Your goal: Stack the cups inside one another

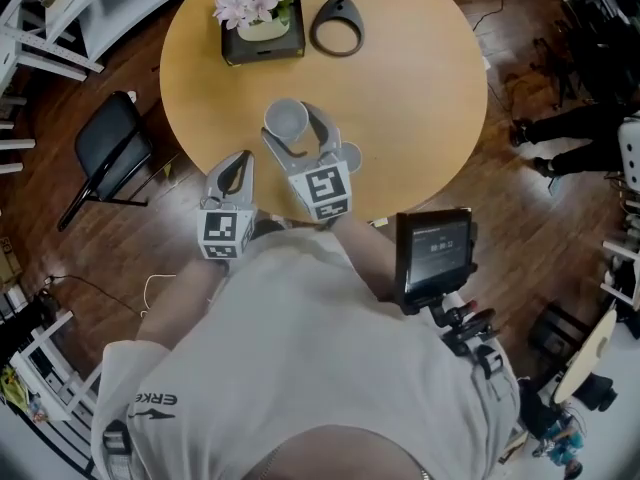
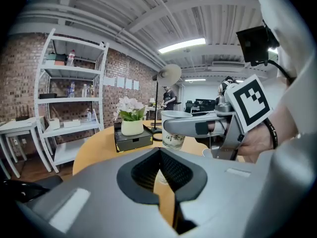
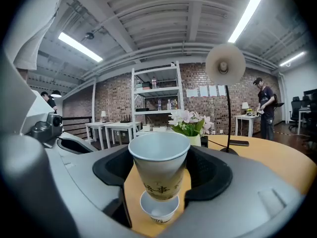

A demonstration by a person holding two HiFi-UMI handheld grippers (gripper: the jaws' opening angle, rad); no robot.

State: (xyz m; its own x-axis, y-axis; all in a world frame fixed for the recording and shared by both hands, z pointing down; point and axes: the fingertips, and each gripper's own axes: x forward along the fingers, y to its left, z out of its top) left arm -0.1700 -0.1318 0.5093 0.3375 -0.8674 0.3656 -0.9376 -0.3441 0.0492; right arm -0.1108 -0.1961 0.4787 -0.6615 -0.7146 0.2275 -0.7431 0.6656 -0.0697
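My right gripper (image 1: 300,133) is shut on a paper cup (image 1: 286,118), which hangs upright above the round wooden table (image 1: 420,78). In the right gripper view this held cup (image 3: 159,175) fills the gap between the jaws of the right gripper (image 3: 161,155). A second, empty cup (image 3: 158,209) stands on the table just below its base. From the head view that second cup (image 1: 351,156) shows partly behind the right gripper, near the table's front edge. My left gripper (image 1: 238,165) is shut and empty, to the left at the table's edge. The left gripper (image 2: 159,151) looks toward the held cup (image 2: 173,129).
A dark box with a pot of flowers (image 1: 260,13) and a lamp's ring base (image 1: 337,26) stand at the table's far side. A black chair (image 1: 112,148) sits on the floor to the left. White shelving (image 2: 74,103) lines the brick wall.
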